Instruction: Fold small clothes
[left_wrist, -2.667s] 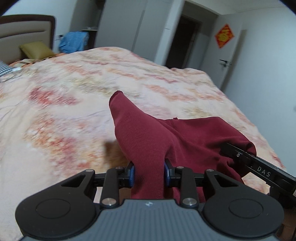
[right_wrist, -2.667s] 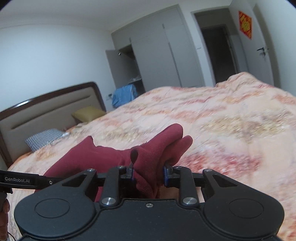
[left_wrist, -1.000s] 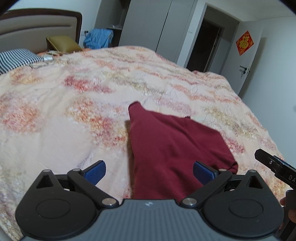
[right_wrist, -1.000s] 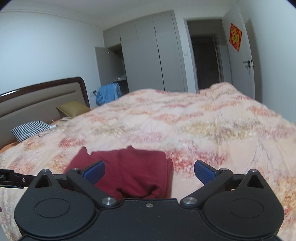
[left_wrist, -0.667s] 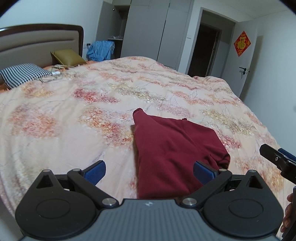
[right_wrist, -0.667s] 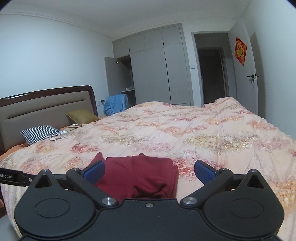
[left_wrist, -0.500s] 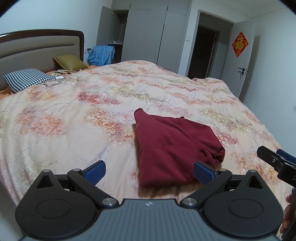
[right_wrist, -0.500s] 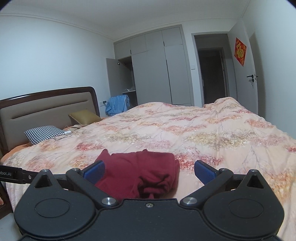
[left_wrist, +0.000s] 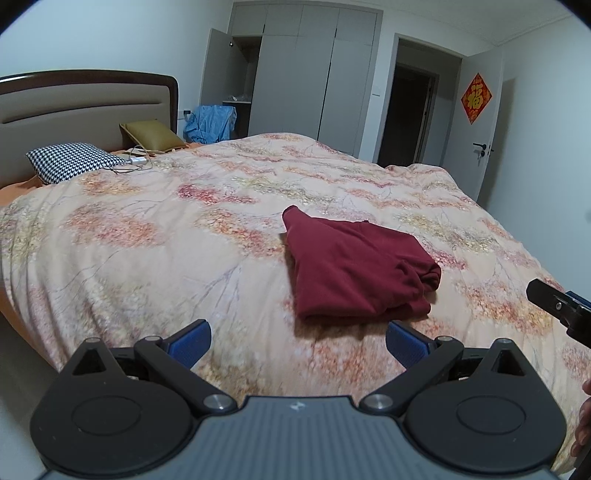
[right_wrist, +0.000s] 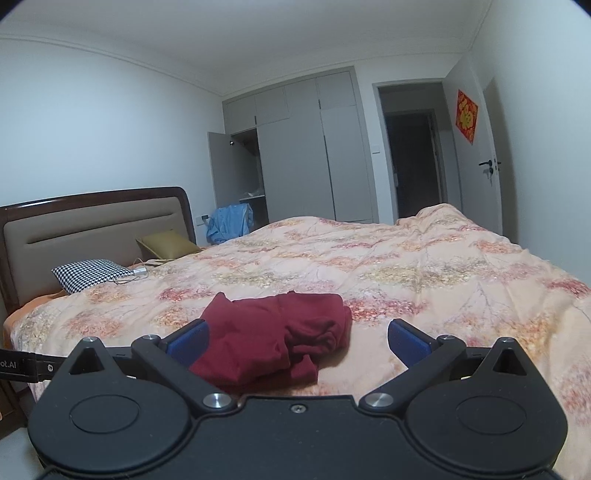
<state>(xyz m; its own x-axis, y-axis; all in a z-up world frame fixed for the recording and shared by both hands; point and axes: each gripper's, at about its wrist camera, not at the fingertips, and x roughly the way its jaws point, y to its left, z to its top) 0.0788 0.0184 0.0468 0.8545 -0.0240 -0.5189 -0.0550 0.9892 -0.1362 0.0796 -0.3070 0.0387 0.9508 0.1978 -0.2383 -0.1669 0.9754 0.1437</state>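
Both grippers withdrew; garment (left_wrist: 354, 273) lies beyond spread fingers (left_wrist: 190, 341).

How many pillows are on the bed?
2, both by the headboard: a checked pillow on the near side and a mustard pillow just past it. The quilt may hide more.

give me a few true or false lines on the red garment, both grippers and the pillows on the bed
1. The dark red garment lies folded on the floral quilt. True.
2. The left gripper is clamped on the garment. False: its jaws are spread wide and hold nothing.
3. The right gripper is open and empty. True.
4. The houndstooth pillow sits on top of the garment. False: it lies far off by the headboard.
5. An olive pillow leans near the headboard. True.
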